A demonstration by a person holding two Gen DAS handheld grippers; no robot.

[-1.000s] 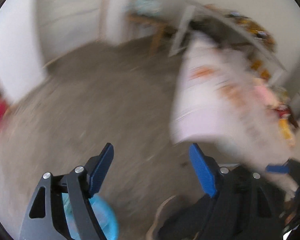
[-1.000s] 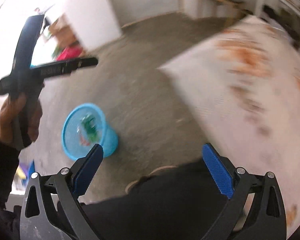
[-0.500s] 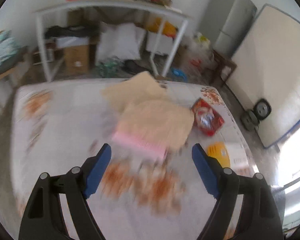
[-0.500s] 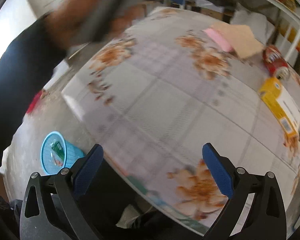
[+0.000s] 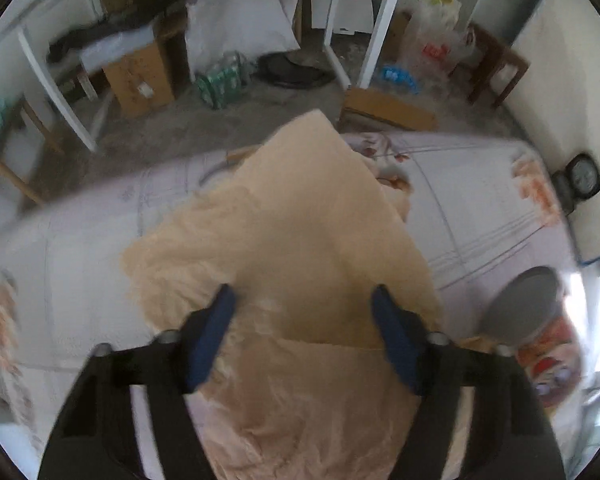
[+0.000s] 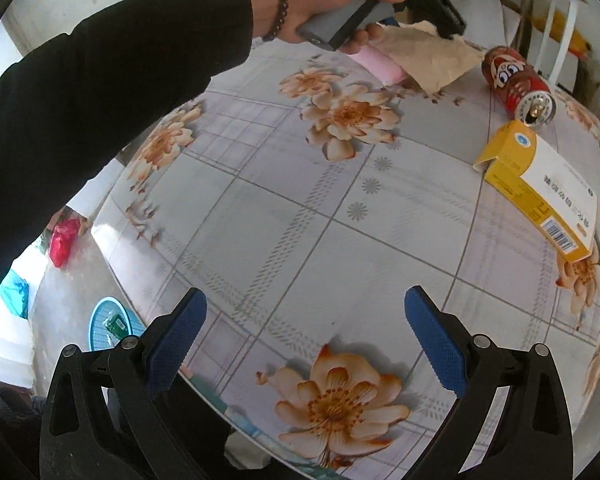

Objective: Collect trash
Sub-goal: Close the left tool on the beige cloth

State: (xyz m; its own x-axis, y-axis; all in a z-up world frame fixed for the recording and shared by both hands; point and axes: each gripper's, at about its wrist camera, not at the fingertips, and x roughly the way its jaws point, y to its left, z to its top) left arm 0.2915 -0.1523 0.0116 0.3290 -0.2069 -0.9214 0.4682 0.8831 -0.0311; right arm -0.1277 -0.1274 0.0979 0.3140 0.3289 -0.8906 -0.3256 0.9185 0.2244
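- Crumpled tan paper [image 5: 300,240], creased and matte, lying at the far side of the table [image 6: 300,208] on a glossy floral oilcloth ruled in grey checks.
- Left gripper [image 5: 304,332] over that paper, blue ribbed pads either side of a raised fold, jaws closing; contact of pads with paper too blurred to tell.
- Pink foam-like block [image 6: 380,65] half tucked under the paper's near edge, just below the left hand [image 6: 320,0] with its dark bead bracelet and black sleeve.
- Red printed can [image 6: 516,84] on its side to the right of the paper, shiny metal end facing near-right.
- Yellow-and-white cardboard box [image 6: 540,184], flap open, near the can along the right edge.
- Right gripper [image 6: 306,340] spread wide above bare cloth at the near edge, nothing between its pads.
- Round blue mesh basket [image 6: 112,330] on the concrete floor to the near left, a green item inside.
- Against a second ago: left gripper then out over floor beside the table, now over the paper; right view then mostly floor and basket, now mostly tabletop.
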